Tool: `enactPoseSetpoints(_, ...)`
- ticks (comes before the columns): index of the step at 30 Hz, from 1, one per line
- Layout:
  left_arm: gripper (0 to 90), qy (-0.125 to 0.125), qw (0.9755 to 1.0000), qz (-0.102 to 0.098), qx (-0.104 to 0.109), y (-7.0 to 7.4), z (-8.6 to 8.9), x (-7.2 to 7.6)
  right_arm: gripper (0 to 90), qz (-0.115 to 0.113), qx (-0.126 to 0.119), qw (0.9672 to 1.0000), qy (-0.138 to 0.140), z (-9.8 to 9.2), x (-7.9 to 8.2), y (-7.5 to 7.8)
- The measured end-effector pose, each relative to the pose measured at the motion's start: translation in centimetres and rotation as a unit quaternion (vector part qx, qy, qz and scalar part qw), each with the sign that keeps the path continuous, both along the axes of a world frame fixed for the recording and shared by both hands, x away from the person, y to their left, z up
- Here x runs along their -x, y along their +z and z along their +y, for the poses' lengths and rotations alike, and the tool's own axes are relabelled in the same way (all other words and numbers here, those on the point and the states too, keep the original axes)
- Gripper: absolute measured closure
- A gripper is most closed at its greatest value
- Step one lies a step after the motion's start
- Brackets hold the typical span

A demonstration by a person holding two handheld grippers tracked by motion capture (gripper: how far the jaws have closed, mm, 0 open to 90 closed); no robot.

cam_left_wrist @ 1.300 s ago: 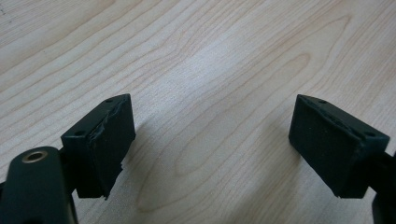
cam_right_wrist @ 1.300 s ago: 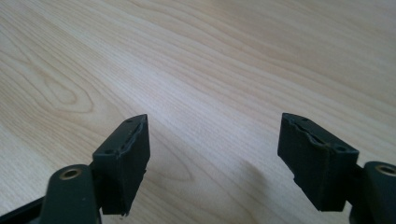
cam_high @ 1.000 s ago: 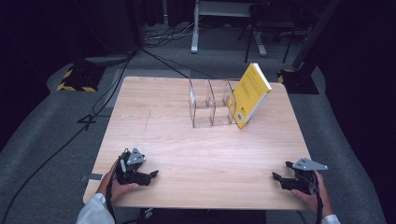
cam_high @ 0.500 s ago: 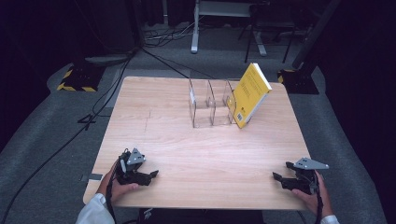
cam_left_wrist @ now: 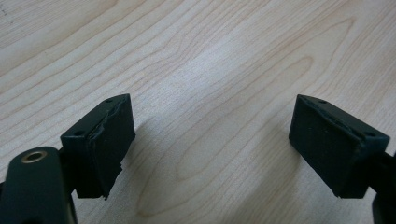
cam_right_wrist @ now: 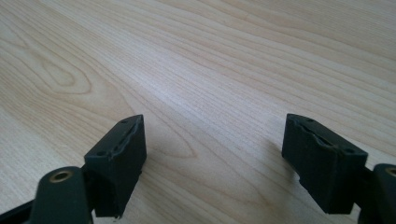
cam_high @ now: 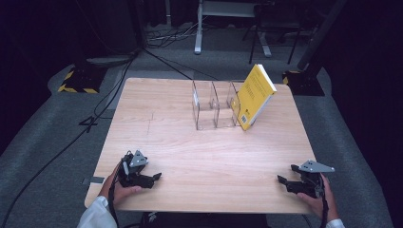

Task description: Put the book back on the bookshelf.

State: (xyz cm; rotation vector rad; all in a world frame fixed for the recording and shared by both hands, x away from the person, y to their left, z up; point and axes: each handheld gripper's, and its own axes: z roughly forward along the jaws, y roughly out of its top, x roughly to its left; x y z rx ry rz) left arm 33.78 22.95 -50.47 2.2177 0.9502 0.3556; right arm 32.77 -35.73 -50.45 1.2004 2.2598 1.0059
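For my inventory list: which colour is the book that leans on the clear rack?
Yellow; the book shows best in the high view.

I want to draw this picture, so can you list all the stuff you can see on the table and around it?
table: one, light wood, middle of the room
clear rack: one, see-through, three slots, far middle of the table
book: one, yellow, leaning tilted against the rack's right end
cables: several, black, on the grey floor left of the table
striped bases: one yellow-and-black at far left, one dark at far right
white frame: one, on the floor behind the table
left hand-held gripper: one, black, near left edge, jaws open and empty
right hand-held gripper: one, black, near right edge, jaws open and empty
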Motion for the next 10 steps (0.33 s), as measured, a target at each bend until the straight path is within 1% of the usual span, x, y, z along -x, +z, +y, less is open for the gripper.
enactPoseSetpoints(10, 15.0, -0.001, 1.0, -0.001, -0.001, 0.01, 0.0, -0.05, 22.6, -0.004, 0.004, 1.0, 0.0, 0.05, 0.07, 0.01)
